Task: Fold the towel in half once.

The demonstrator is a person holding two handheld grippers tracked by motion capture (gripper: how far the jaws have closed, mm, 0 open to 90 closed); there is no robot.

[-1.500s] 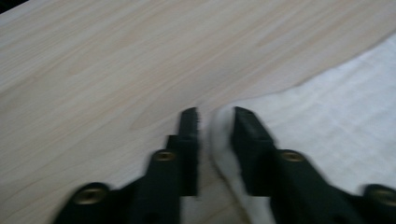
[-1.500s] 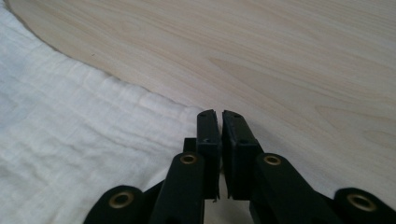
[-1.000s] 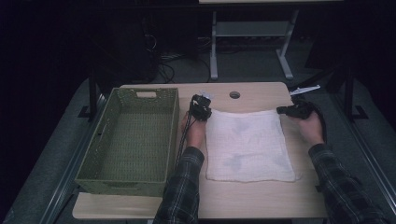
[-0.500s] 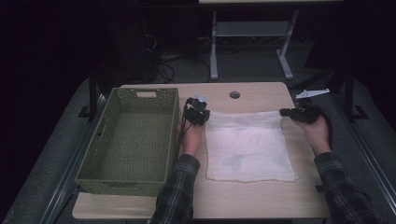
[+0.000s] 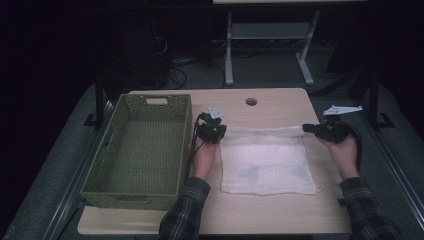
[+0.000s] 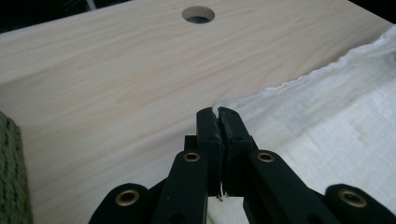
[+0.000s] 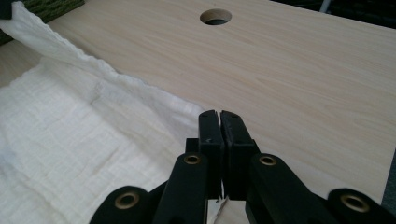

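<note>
On the wooden table [image 5: 270, 102], beside the green basket [image 5: 137, 150], the white cloth [image 5: 265, 162] lies; left gripper [image 5: 214, 131] and right gripper [image 5: 320, 130] each pinch one far corner, slightly raised.

hidden: cloth [image 6: 327, 121] corner inside left tool [image 6: 218, 113] | cut off: basket [image 6: 11, 172] at left edge

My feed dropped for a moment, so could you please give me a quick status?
Left gripper and right gripper shut on white cloth far corners. Far edge lifted. Green basket beside it, nothing blocking.
</note>
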